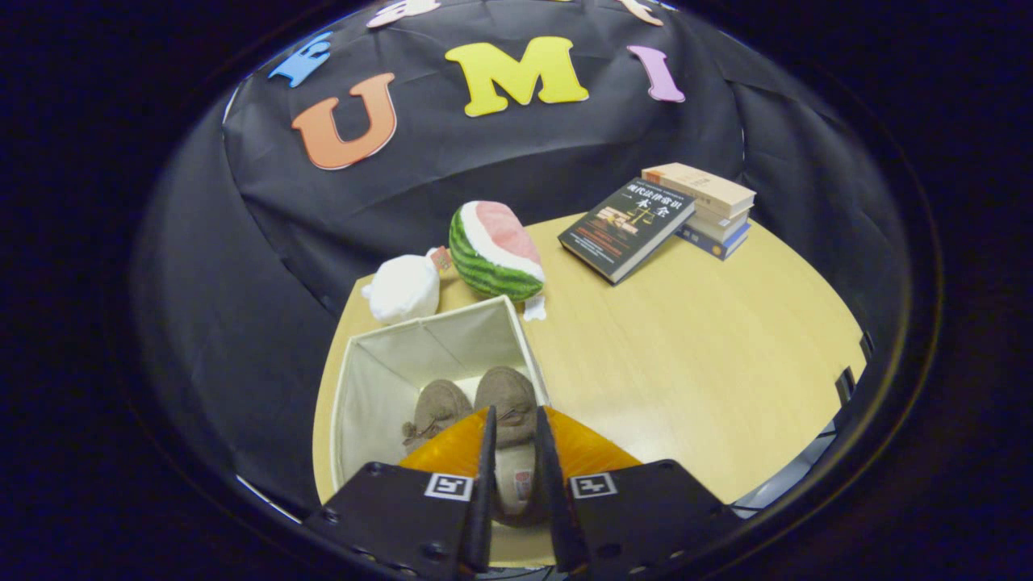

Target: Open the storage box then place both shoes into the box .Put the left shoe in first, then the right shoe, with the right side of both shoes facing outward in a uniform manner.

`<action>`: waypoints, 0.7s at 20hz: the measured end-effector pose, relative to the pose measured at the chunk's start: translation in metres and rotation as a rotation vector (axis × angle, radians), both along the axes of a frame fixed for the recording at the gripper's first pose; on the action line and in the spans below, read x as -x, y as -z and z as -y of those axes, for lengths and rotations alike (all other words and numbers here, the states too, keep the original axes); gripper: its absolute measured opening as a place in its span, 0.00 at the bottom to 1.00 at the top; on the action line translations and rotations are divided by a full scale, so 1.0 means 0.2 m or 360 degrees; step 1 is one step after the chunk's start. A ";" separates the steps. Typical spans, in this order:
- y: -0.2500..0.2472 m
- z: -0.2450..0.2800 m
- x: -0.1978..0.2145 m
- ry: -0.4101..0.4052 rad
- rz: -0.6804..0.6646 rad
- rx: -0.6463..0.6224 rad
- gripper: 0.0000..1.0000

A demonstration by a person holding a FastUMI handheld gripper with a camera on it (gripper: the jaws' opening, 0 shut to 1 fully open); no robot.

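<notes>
Gripper (514, 436) at lower centre of frame, fingers narrowly parted, pinching right shoe (507, 403) by collar inside fabric storage box (355, 379). Left shoe (436, 411) beside it, further left. Risk: early release, tipping shoe against box wall, spoiling uniform facing.

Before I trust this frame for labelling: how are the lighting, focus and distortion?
Gripper view: even, soft light on the table, no strong glare; fisheye bending curves the table edge and the books; the box and shoes look fairly sharp; the gripper fingers, close together around the right shoe, are dark and slightly soft.
</notes>
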State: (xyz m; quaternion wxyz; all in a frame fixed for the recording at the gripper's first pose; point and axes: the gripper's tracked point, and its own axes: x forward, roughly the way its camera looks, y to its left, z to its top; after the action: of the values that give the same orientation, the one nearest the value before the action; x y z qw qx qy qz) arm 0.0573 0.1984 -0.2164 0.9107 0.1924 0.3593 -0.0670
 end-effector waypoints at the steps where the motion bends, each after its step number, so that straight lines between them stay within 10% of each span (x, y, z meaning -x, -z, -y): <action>1: -0.05 0.02 0.00 -0.0003 0.0047 0.0024 0.46; 5: -0.27 0.14 0.01 -0.0021 0.0250 0.0169 0.94; 14: -0.79 0.59 0.19 -0.0011 0.0647 0.0356 0.96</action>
State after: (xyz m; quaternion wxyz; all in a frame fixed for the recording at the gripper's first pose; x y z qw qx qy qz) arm 0.0199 0.0804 -0.0577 0.9802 0.0986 0.1594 -0.0632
